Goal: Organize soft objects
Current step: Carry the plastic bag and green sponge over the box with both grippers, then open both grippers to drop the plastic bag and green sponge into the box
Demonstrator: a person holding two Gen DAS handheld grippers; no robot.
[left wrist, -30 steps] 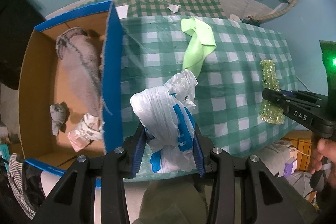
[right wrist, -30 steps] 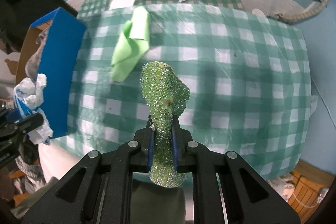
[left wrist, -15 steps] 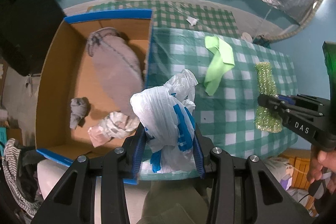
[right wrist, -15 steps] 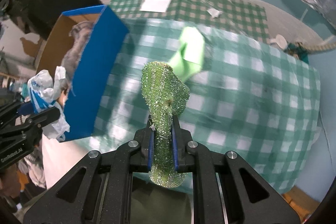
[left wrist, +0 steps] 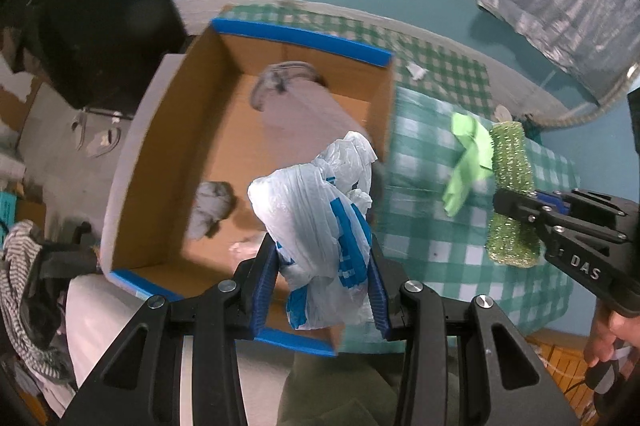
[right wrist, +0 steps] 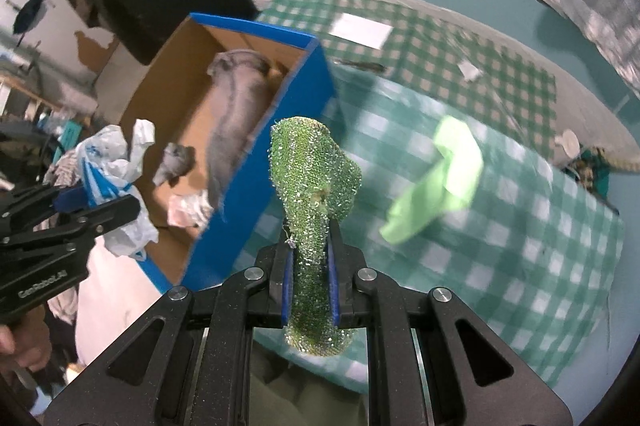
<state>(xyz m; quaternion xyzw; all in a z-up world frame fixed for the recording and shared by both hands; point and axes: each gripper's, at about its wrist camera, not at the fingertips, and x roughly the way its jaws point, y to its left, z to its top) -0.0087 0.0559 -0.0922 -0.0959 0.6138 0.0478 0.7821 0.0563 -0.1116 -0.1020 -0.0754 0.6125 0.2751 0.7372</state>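
Both wrist fisheyes look steeply down from close above. The left view centres the open blue-edged cardboard box (left wrist: 224,162); the right holds that box (right wrist: 256,162) upper left, with the green-checked tablecloth (right wrist: 520,226) filling its right half. Both views share the box and cloth (left wrist: 432,226).

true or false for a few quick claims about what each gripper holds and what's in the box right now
1. The left gripper is shut on a plastic bag. True.
2. The right gripper is open. False: it is shut on a green scrubber.
3. The cardboard box holds a grey cloth. True.
4. The lime cloth lies inside the box. False: it lies on the checked tablecloth.
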